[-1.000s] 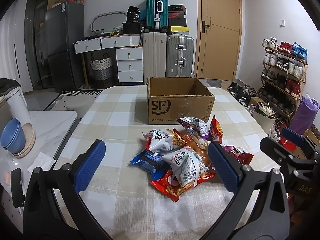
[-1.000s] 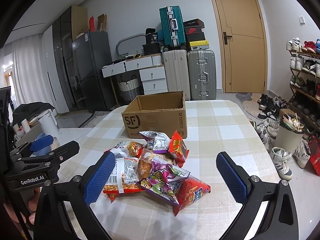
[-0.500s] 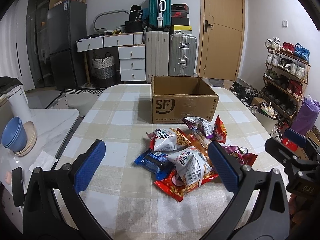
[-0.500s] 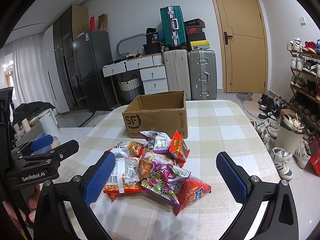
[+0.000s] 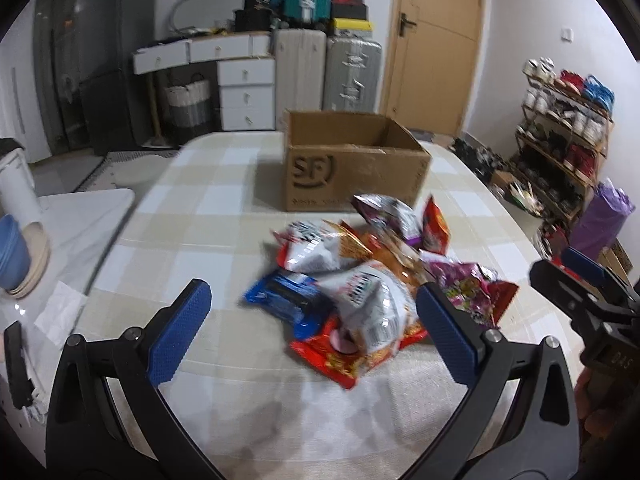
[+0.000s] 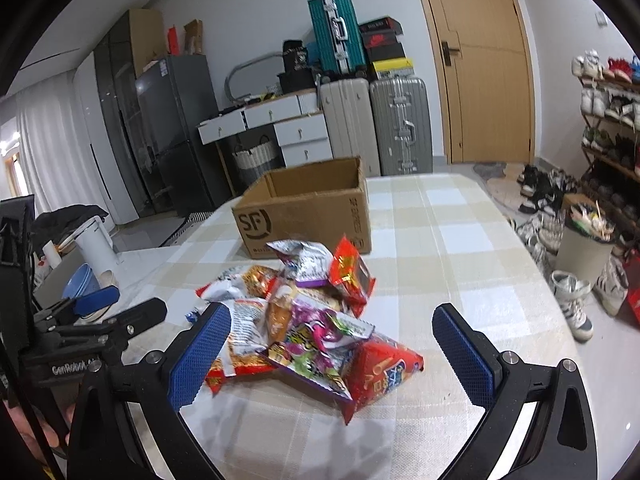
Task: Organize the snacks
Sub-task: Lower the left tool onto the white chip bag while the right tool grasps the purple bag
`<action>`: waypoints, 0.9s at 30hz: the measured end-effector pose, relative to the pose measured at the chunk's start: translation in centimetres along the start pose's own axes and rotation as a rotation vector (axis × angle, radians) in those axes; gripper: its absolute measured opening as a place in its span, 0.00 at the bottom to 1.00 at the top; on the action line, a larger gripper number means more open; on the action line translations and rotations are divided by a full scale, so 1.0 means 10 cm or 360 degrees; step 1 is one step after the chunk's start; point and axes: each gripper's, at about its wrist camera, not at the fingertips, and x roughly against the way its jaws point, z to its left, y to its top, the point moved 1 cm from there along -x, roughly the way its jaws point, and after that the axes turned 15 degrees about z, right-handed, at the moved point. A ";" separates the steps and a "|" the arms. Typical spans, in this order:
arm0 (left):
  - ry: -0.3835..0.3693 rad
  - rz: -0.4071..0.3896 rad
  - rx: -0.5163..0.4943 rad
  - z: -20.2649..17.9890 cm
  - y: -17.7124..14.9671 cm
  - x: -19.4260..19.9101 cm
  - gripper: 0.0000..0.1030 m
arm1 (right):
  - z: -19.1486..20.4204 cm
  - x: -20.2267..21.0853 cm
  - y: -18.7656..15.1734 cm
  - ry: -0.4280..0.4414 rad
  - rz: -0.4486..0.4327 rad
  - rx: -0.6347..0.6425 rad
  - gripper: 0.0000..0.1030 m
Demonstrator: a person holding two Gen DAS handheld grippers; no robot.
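A heap of snack bags (image 5: 372,280) (image 6: 308,320) lies mid-table: white, red, purple and one blue packet (image 5: 284,296). Behind it stands an open cardboard box (image 5: 352,164) (image 6: 308,208) marked SF, with nothing visible inside. My left gripper (image 5: 312,328) is open, hovering just short of the heap's near left side. My right gripper (image 6: 332,356) is open too, its wide gap framing the red bag (image 6: 384,372) at the heap's front. Each gripper shows at the edge of the other's view: the right gripper (image 5: 576,284), the left gripper (image 6: 108,312).
The checked tablecloth (image 5: 208,208) covers an oval table. A white side table (image 5: 80,216) with stacked bowls (image 5: 16,256) stands to the left. Shoe racks (image 5: 560,128), a bin (image 6: 584,248) and loose shoes line the right. Suitcases (image 6: 376,124) and drawers stand at the back.
Both grippers have moved forward and down toward the snack heap, which now looks larger and nearer. Both stay open; nothing has been taken hold of.
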 end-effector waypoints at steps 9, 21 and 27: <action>-0.0002 0.0232 -0.0120 -0.38 0.24 -0.70 0.99 | -0.28 -0.29 -0.01 0.0051 0.0109 -0.0075 1.00; -0.0266 0.0303 -0.0114 -0.22 0.31 -1.11 0.31 | -0.28 -0.50 0.03 0.0163 0.0190 -0.0044 1.00; -0.0320 0.0281 -0.0168 -0.24 0.36 -1.17 0.28 | -0.19 -0.57 0.05 0.0215 0.0245 -0.0004 1.00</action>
